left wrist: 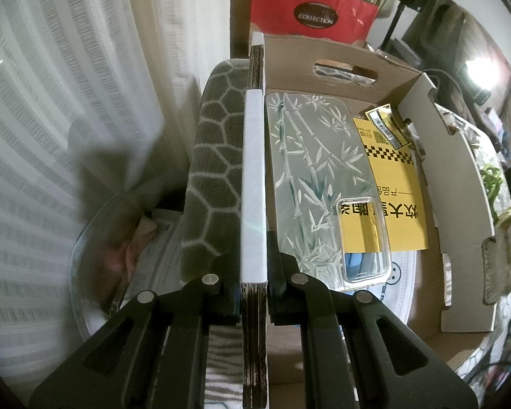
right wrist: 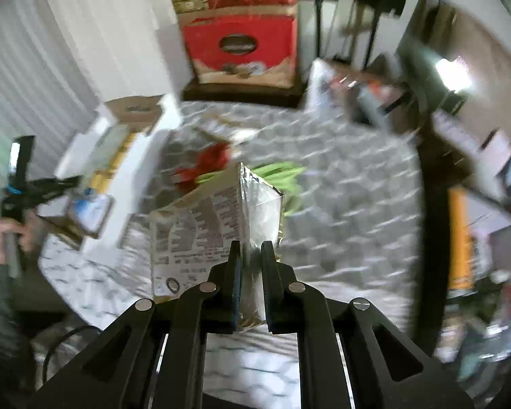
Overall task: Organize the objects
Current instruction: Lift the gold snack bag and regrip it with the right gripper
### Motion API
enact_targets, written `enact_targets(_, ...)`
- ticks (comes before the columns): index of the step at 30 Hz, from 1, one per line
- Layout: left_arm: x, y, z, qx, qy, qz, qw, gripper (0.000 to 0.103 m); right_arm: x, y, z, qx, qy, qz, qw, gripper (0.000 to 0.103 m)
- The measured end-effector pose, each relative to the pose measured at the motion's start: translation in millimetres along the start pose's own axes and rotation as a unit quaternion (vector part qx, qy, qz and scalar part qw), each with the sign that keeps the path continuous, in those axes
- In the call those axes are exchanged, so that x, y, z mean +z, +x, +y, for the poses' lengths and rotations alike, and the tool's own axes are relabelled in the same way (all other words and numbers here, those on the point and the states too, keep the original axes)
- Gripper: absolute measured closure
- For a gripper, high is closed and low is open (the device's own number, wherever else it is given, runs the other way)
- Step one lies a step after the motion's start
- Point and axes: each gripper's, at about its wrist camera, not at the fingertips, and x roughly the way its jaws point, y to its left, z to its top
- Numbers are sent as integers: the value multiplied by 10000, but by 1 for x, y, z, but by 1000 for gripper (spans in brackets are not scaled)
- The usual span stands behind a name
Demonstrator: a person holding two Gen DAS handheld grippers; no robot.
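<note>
While right view blurs, right claw (right wrist: 252,276) pinches foil packet (right wrist: 221,218).

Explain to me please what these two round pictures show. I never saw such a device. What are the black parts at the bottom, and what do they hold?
No robot here: a person carries a two-finger gripper in each hand, each with a fisheye camera looking along its fingers, hence the round pictures. The left view shows the left gripper shut on the wall of a cardboard box. In the box lie a bamboo-patterned clear sheet, a yellow leaflet and a clear phone case. The blurred right view shows the right gripper shut on a foil bag above a quilted surface.
</note>
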Motion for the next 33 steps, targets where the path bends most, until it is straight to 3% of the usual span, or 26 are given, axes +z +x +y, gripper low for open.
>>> enact_targets(7,0,0,0,12,-4,10,10000,93,11,-15,3,-1088,-655,71,9919,94)
enact_targets(14,1,0,-1,14,-7,16,10000,93,9,-3,44,-1374,-1309,89,9818,94)
enact_targets(19,1,1,-1,13,-9,19,10000,93,8,-11,71,-838,-1412,114,9864,91)
enact_targets(21,1,1,-1,14,-6,18,10000,93,10,-17,78,-116,-1234,280,9919,81)
enact_targets(24,1,1,0,14,-8,27,10000,93,11,-24,85,1037,-1015,508,9881,81)
enact_targets(26,2,1,0,18,-8,32,10000,93,13,-29,87,1439,-902,507,9842,81)
enact_targets(29,2,1,0,20,-8,39,10000,93,16,-35,85,1465,-826,420,9849,79)
enact_targets(33,2,2,2,23,-12,39,10000,93,19,-24,67,1164,-625,452,9902,78)
